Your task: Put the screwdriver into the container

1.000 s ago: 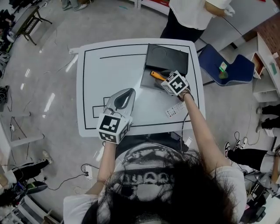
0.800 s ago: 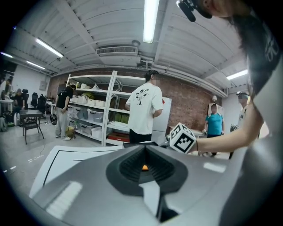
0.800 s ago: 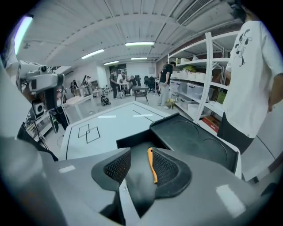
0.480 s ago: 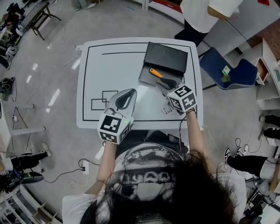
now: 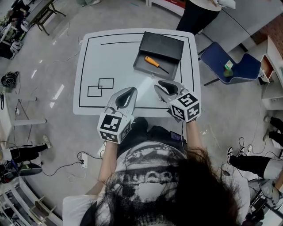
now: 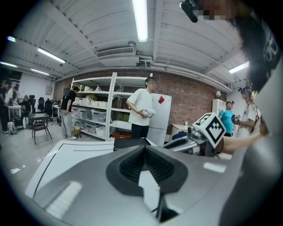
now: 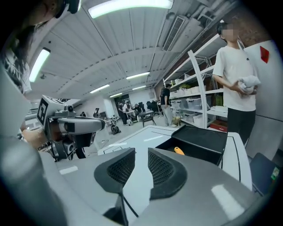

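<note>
Near edge: L gripper (image 5: pixel 130 91) (image 6: pixel 145 148) is being held over the white table (image 5: pixel 119 62), approx 6 o'clock of table ctr. Its jaws are being held together, nothing btwn.

R gripper (image 5: pixel 158 84) (image 7: pixel 141 154) is being held near it at 3 o'clock, also over the near edge. Its jaws are standing apart and are being closed, with nothing btwn them.

Mid-table: two overlapping rectangles (image 5: pixel 101 86) are being seen outlined at 10 o'clock of the L gripper.

Far side: screwdriver (image 5: pixel 155 64) (image 7: pixel 178 150), orange handle, is being seen lying flat inside the container (image 5: pixel 148 70) (image 7: pixel 199 143), at 12 o'clock of the R gripper. It is lying well apart from both grippers.

Beyond table: a person (image 5: pixel 199 13) (image 7: pixel 236 84) is being seen standing at 1 o'clock, and a blue chair (image 5: pixel 230 66) at 2 o'clock.
</note>
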`<state>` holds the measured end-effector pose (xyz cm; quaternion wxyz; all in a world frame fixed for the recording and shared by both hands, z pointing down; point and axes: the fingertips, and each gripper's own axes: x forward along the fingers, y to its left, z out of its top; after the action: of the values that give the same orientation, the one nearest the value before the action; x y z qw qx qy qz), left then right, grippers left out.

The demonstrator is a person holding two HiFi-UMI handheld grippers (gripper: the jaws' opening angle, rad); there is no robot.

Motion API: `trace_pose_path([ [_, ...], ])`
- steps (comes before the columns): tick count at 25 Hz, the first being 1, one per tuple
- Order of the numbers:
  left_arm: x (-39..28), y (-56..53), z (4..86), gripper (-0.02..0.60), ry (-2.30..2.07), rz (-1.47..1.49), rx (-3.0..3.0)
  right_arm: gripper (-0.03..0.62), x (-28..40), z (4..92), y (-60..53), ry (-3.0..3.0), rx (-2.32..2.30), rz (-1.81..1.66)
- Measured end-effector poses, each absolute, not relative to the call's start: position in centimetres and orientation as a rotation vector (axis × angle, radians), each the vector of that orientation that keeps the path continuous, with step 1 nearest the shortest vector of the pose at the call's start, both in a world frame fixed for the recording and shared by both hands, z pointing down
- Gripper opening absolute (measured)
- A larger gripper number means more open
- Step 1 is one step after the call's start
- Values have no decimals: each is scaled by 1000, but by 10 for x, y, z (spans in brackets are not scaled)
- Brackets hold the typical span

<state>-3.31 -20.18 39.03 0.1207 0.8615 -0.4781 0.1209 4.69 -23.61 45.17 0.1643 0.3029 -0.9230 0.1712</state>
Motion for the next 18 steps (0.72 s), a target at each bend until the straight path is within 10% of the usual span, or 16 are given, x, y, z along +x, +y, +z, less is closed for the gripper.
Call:
trace_pose_path([
  [18, 5, -91, 402, 0, -1506, 347, 2441, 33, 75, 424, -120, -2777, 787, 404],
])
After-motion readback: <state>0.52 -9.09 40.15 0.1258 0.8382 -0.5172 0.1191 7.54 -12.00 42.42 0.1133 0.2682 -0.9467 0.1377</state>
